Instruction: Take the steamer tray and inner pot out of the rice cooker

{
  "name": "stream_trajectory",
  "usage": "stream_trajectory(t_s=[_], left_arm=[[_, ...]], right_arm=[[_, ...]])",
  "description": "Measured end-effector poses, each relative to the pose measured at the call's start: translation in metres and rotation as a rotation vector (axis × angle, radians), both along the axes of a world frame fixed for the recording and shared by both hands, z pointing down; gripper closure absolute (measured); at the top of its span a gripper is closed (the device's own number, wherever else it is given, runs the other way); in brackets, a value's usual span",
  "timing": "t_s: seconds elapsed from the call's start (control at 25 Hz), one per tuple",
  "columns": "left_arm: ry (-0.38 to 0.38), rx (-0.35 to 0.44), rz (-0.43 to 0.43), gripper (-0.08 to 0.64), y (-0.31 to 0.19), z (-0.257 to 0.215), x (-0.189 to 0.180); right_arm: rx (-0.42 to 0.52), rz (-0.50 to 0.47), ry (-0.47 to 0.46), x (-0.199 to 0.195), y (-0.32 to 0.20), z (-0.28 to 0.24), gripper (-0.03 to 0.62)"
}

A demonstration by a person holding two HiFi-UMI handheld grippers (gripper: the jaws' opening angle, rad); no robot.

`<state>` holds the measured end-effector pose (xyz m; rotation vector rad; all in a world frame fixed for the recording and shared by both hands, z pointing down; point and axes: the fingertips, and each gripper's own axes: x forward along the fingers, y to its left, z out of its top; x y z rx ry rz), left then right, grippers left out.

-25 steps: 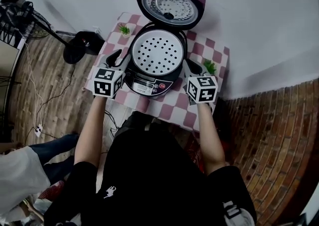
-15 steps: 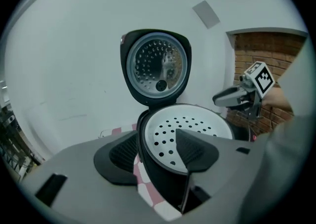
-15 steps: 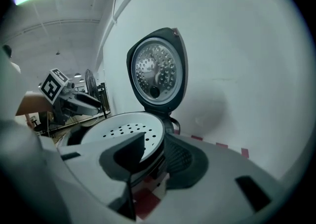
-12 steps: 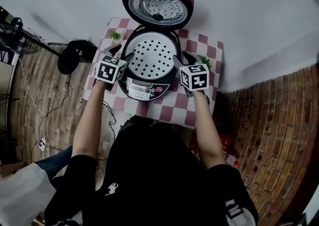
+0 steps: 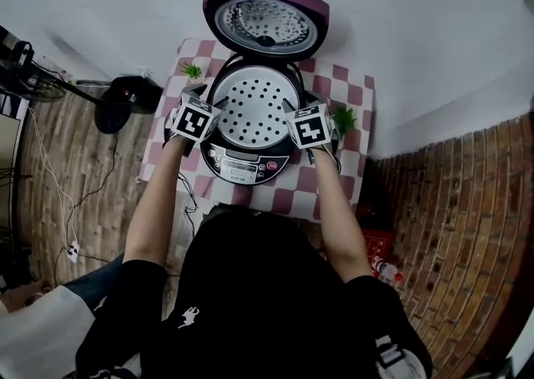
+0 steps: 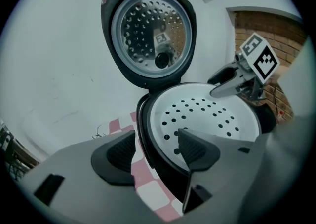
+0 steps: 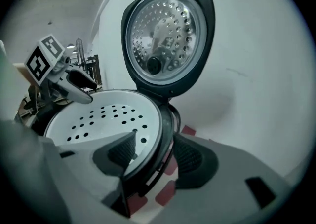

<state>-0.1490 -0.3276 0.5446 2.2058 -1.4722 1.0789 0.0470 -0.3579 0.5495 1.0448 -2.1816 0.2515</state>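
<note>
The rice cooker [image 5: 250,156] stands on the checked table with its lid [image 5: 267,22] swung up at the back. A white steamer tray [image 5: 254,106] with round holes fills its mouth and hides the inner pot. My left gripper [image 6: 158,150] straddles the cooker's left rim, one pad outside and one over the tray [image 6: 207,114]. Its jaws are opening and press on nothing. My right gripper [image 7: 157,155] straddles the right rim the same way over the tray [image 7: 103,117], jaws also opening, pads clear of the rim. Both grippers show in the head view, left [image 5: 210,106] and right [image 5: 294,110].
Two small green plants [image 5: 193,71] [image 5: 344,117] flank the cooker on the red-and-white checked table [image 5: 334,85]. A white wall rises right behind the lid. A black fan base [image 5: 125,100] and cables lie on the floor to the left.
Both grippers have moved in from the cooker's front sides to its rim, one on each side of the tray. The tray and lid have not shifted.
</note>
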Motion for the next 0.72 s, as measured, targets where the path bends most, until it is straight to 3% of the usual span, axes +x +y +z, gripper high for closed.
stream_trajectory(t_s=[0.28, 0.4, 0.52, 0.72], left_arm=[[-0.012, -0.054, -0.01, 0.335, 0.002, 0.011, -0.002], [-0.05, -0.046, 0.003, 0.381, 0.002, 0.009, 0.001], [-0.039, -0.031, -0.007, 0.431, 0.002, 0.001, 0.002], [-0.04, -0.033, -0.023, 0.449, 0.004, 0.001, 0.002]], right_arm=[[0.012, 0.011, 0.078, -0.001, -0.005, -0.001, 0.37], [0.021, 0.024, 0.074, 0.0, -0.006, -0.003, 0.37], [0.043, 0.027, 0.074, 0.001, -0.004, -0.007, 0.387], [0.042, -0.002, 0.073, -0.003, -0.001, -0.008, 0.419]])
